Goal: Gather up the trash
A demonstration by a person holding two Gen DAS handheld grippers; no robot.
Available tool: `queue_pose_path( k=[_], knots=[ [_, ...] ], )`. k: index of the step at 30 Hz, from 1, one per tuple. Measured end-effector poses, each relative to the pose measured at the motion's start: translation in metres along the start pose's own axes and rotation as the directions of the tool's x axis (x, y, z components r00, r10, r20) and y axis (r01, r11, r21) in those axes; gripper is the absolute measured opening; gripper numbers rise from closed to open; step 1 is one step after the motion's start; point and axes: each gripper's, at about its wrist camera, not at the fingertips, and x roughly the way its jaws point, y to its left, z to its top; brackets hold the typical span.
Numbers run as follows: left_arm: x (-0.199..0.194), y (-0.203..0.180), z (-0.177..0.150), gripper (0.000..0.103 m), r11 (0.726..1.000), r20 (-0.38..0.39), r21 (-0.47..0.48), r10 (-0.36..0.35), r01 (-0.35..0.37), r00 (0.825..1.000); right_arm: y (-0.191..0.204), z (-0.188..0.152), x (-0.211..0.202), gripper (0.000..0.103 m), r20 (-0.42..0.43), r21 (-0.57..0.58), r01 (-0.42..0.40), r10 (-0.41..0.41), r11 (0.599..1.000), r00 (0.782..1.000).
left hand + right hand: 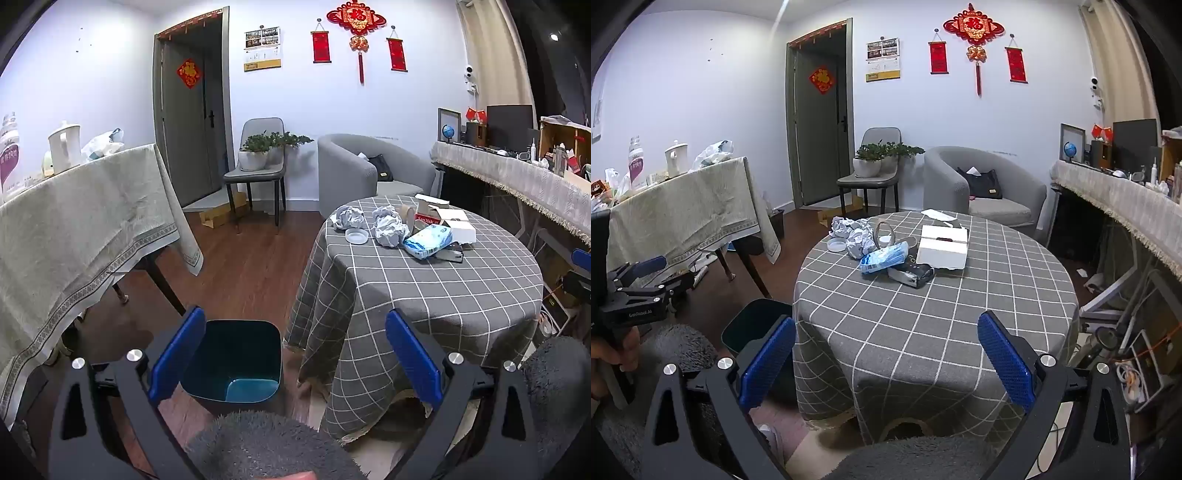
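Observation:
A round table with a grey checked cloth (443, 295) (923, 314) holds trash: crumpled paper balls (386, 225) (855, 236), a white lid (356, 236) (836, 244), a blue-white plastic packet (428, 242) (884, 258), a white box (458, 227) (943, 247), a SanDisk card box (428, 214), a tape roll (884, 230) and a black wrapper (910, 275). A dark teal bin (232, 360) (753, 328) stands on the floor left of the table. My left gripper (295, 354) is open and empty above the bin. My right gripper (886, 354) is open and empty before the table's near edge.
A long table with a beige cloth (74, 221) (683, 214) stands at the left with a kettle and bags. A grey chair with potted plants (258, 158), a grey armchair (354, 170) and a cluttered side counter (517, 177) line the back and right. The left gripper shows at the right wrist view's left edge (635, 291).

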Motion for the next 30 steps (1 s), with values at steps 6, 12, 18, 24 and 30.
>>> queue_pose_path(
  k=[6,12,18,24,30],
  knots=[
    [-0.0003,-0.0016,0.0002,0.1,1.0,0.002,0.008,0.0,0.0,1.0,-0.0005,0.0001,-0.0001,0.1,0.0,-0.008,0.002,-0.002,1.0,1.0],
    [-0.0002,0.0007,0.0,0.1,1.0,0.0,0.001,0.0,0.0,1.0,-0.0013,0.0001,0.0005,0.1,-0.003,0.0,-0.001,0.001,1.0,1.0],
    [-0.0037,0.0011,-0.0009,0.1,1.0,0.002,0.007,0.002,-0.002,1.0,-0.0011,0.0005,0.0003,0.1,-0.005,0.001,-0.001,0.001,1.0,1.0],
    [-0.0018,-0.0001,-0.0015,0.1,1.0,0.001,0.008,0.003,-0.003,1.0,-0.0004,0.0001,0.0008,0.1,-0.006,0.002,-0.002,0.002,1.0,1.0],
    [-0.0019,-0.0001,-0.0015,0.1,1.0,0.001,0.009,0.003,-0.003,1.0,-0.0006,0.0,0.0012,0.1,-0.006,0.005,-0.003,0.003,1.0,1.0]
  ],
)
